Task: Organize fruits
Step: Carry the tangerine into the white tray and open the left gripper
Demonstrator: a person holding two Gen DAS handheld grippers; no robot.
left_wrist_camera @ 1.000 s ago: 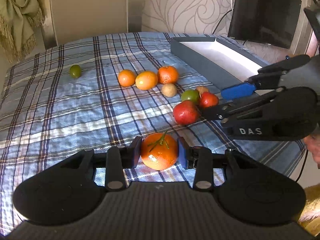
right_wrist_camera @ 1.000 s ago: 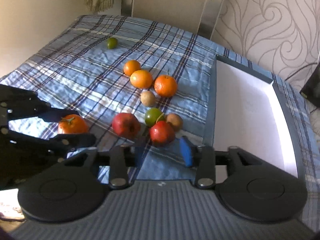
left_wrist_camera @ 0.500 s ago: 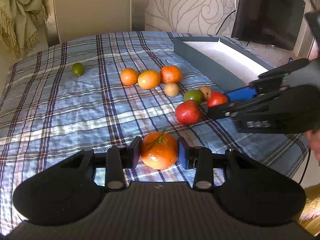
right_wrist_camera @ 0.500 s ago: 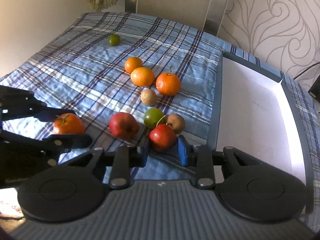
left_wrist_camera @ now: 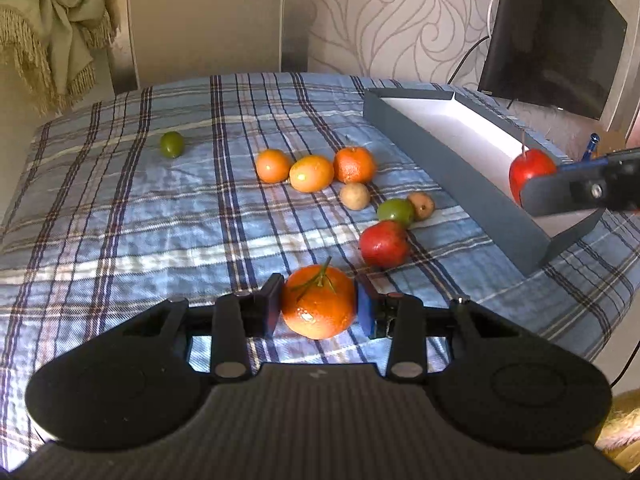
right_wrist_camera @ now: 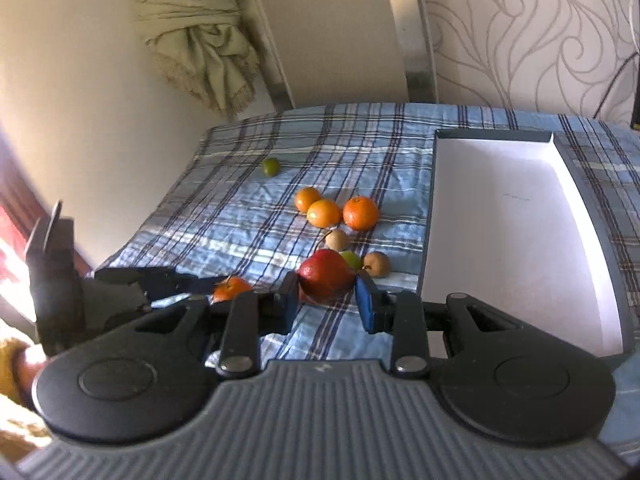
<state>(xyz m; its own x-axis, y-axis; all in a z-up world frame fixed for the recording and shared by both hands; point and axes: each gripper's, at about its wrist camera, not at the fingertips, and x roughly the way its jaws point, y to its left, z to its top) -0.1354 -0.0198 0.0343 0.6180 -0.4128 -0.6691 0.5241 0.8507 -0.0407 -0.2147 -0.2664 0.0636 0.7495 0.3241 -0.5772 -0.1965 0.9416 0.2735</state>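
My left gripper (left_wrist_camera: 318,304) is shut on an orange mandarin (left_wrist_camera: 318,306) with a green stem, low over the blue plaid cloth. Off to the right, my right gripper (right_wrist_camera: 327,295) is shut on a small red apple (right_wrist_camera: 326,276) and holds it in the air by the near end of the grey box (left_wrist_camera: 440,156). The left wrist view shows that apple (left_wrist_camera: 530,170) level with the box rim. A bigger red apple (left_wrist_camera: 384,244), a green fruit (left_wrist_camera: 395,211), two small tan fruits, three oranges (left_wrist_camera: 311,173) and a lime (left_wrist_camera: 172,144) lie on the cloth.
The grey box (right_wrist_camera: 426,232) has a bare white floor and stands along the right side of the table. A dark monitor (left_wrist_camera: 552,32) stands behind it. A fringed green cloth (left_wrist_camera: 52,20) hangs at the back left. The table edge drops off at the right and near sides.
The right gripper closed on the small red apple beside the green fruit, then lifted it up and to the right, toward the box's near end. The left gripper kept still with the mandarin.
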